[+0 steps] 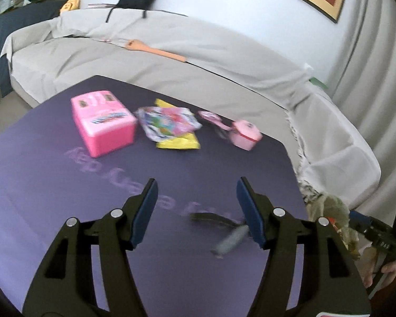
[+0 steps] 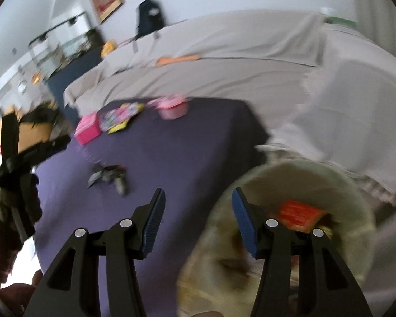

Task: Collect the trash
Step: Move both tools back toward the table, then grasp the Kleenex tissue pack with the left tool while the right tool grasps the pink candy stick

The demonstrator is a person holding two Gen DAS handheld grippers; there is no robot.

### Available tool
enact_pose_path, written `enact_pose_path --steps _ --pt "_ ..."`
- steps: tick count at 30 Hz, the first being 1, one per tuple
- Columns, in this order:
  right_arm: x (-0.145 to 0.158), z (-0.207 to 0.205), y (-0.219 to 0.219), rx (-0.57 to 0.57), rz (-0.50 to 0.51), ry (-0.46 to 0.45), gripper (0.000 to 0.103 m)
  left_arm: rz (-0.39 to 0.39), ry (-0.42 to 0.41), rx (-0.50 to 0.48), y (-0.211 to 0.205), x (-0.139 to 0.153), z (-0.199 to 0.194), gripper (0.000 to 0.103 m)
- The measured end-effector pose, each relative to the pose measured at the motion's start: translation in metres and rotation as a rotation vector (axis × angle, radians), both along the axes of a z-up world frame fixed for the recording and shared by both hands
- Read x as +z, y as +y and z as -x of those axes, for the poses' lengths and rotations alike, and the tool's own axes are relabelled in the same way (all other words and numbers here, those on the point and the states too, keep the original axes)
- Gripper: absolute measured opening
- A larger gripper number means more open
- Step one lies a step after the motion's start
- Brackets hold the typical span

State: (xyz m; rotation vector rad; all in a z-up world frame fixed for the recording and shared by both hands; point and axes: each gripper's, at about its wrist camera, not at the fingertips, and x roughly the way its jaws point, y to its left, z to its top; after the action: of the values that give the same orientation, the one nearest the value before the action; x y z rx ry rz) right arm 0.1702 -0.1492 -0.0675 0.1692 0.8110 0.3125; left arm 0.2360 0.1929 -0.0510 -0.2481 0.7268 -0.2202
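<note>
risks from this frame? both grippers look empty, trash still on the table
1. The colourful wrapper lies tight between the pink box and the pink toy pot; an open left gripper could catch a toy instead.
2. The dark scrap is small and flat on the purple table, so the pads may slide over it.
3. The trash bag under the right gripper looks soft-rimmed; a drop near the rim could miss.

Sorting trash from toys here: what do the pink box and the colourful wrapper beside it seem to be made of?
The pink box looks like hard moulded plastic: smooth, glossy faces and crisp edges. The colourful wrapper looks like thin printed plastic film or foil, crumpled and shiny, so it is probably trash.
</note>
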Motion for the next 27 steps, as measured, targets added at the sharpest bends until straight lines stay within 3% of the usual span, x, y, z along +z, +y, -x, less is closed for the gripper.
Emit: enact_pose_path --steps 4,10,13,19,27 --pt "-0.004 -0.027 0.054 0.088 0.038 0.017 0.05 0.016 -0.027 -0.04 0.021 0.001 -0.015 0.06" --pt "-0.008 -0.064 0.094 0.131 0.058 0.027 0.05 -0.059 -0.101 -0.165 0.021 0.003 -0.065 0.06" --pt "-0.007 -0.083 0.098 0.132 0.071 0.032 0.05 -0.111 -0.073 -0.21 0.013 -0.001 -0.103 0.06" --pt "-0.007 -0.112 0.088 0.107 0.06 0.043 0.05 -0.232 0.0 -0.167 0.001 -0.013 -0.175 0.06" --pt "-0.012 -0.136 0.065 0.073 0.039 0.065 0.05 -0.351 0.103 -0.219 -0.026 -0.037 -0.209 0.06"
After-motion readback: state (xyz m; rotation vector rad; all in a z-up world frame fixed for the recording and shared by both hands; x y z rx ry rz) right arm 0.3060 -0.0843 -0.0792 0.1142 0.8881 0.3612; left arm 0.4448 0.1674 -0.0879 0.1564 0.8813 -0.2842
